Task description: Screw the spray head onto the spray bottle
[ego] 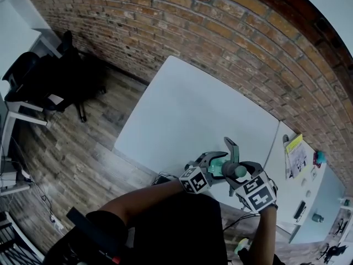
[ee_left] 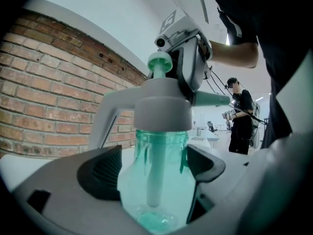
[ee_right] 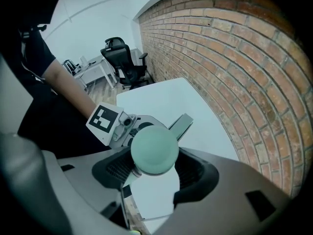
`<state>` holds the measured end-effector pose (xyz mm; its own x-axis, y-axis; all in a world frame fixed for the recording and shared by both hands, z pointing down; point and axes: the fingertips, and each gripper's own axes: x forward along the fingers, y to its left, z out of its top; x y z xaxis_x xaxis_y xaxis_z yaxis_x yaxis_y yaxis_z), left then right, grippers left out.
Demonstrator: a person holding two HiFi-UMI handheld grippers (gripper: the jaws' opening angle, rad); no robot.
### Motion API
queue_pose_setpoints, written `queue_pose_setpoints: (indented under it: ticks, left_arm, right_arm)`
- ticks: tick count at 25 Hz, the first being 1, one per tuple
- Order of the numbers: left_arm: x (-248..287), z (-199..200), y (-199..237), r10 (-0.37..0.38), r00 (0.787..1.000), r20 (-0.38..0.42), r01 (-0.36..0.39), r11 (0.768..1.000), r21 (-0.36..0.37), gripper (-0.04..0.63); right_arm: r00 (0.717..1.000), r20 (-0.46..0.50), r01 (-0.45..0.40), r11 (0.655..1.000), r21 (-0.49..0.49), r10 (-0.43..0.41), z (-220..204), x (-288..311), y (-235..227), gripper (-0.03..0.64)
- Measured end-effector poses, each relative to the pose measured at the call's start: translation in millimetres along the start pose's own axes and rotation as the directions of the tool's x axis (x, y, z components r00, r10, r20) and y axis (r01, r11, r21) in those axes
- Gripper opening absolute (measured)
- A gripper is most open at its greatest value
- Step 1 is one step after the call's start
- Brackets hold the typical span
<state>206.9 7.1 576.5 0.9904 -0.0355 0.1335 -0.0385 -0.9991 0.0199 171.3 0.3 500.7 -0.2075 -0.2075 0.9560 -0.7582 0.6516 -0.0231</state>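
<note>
A translucent green spray bottle [ee_left: 156, 190] stands upright between the pads of my left gripper [ee_left: 156, 165], which is shut on its body. A grey spray head [ee_left: 161, 104] with a green top knob [ee_left: 159, 61] sits on the bottle's neck, its trigger [ee_left: 105, 116] hanging to the left. From above, my right gripper [ee_right: 154, 168] is shut on the spray head, and the round green knob [ee_right: 154, 149] fills the gap between its pads. In the head view both grippers, left [ego: 212, 162] and right [ego: 234, 173], meet over the near edge of the white table [ego: 193, 109].
A brick wall [ego: 220, 32] runs along the table's far side. A black office chair [ego: 66, 65] stands on the wood floor at the left. A second table [ego: 292, 181] at the right carries a yellow sheet [ego: 295, 150] and small items. A person [ee_left: 242, 116] stands in the background.
</note>
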Motion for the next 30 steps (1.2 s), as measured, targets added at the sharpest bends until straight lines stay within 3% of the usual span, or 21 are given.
queue_pose_setpoints:
  ticks: [8, 16, 19, 23, 26, 30]
  left_arm:
    - [2, -1, 0, -0.007, 1.000, 0.004, 0.007, 1.000, 0.003, 0.416]
    - [3, -1, 0, -0.005, 1.000, 0.004, 0.005, 1.000, -0.001, 0.416]
    - [3, -1, 1, -0.008, 1.000, 0.002, 0.008, 1.000, -0.003, 0.416]
    - [2, 0, 1, -0.011, 1.000, -0.001, 0.011, 1.000, -0.006, 0.416]
    - [1, 0, 1, -0.012, 1.000, 0.003, 0.012, 1.000, -0.009, 0.416]
    - [1, -1, 0, -0.017, 1.000, 0.006, 0.017, 1.000, -0.008, 0.416]
  right_arm:
    - [0.999, -0.016, -0.033, 0.985, -0.169, 0.031, 0, -12, 0, 0.261]
    - [0.993, -0.108, -0.091, 0.896, -0.435, 0.049, 4, -28, -1, 0.261]
    - [0.992, -0.119, -0.111, 0.820, -0.562, 0.053, 11, -32, 1, 0.261]
    - [0.983, -0.169, -0.171, 0.649, -0.742, 0.066, 11, -35, 12, 0.261]
    - [0.971, -0.230, -0.229, 0.549, -0.804, 0.068, 5, -32, 19, 0.261]
    - [0.965, -0.259, -0.250, 0.449, -0.858, 0.042, 1, -26, 19, 0.261]
